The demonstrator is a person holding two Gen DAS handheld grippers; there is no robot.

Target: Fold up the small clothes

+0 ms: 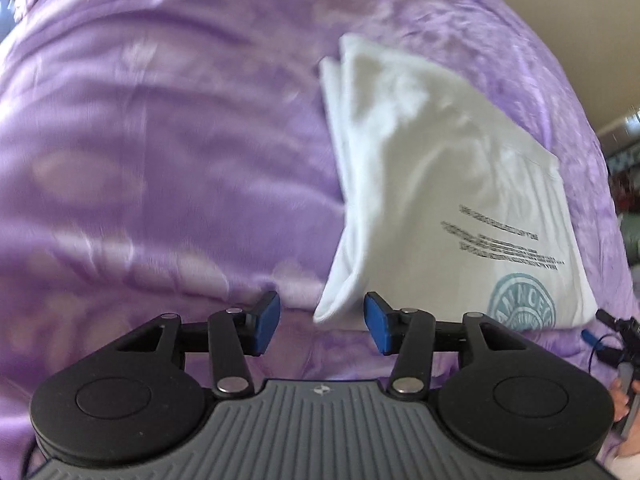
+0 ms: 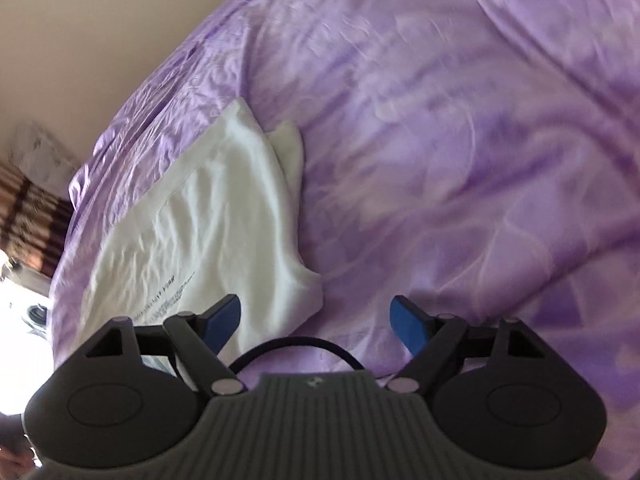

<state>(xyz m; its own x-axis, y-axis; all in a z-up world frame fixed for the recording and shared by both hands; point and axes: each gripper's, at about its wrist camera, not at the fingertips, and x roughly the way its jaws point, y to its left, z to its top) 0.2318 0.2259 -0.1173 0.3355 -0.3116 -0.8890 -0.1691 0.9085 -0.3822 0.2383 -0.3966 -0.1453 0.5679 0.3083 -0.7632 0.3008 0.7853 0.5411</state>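
A white folded t-shirt (image 1: 432, 172) with grey printed text and a teal round logo lies on the purple bedspread (image 1: 160, 152). My left gripper (image 1: 322, 322) is open and empty, and the shirt's near corner shows just beyond the gap between its blue pads. In the right wrist view the same shirt (image 2: 200, 216) lies at the left. My right gripper (image 2: 316, 322) is open and empty, with its left pad over the shirt's near edge and its right pad over the bedspread (image 2: 460, 160).
The bed's edge (image 2: 132, 112) runs along the left in the right wrist view, with a beige wall beyond. The other gripper (image 1: 624, 332) shows at the far right of the left wrist view. A black cable (image 2: 296, 344) loops in front of the right gripper's body.
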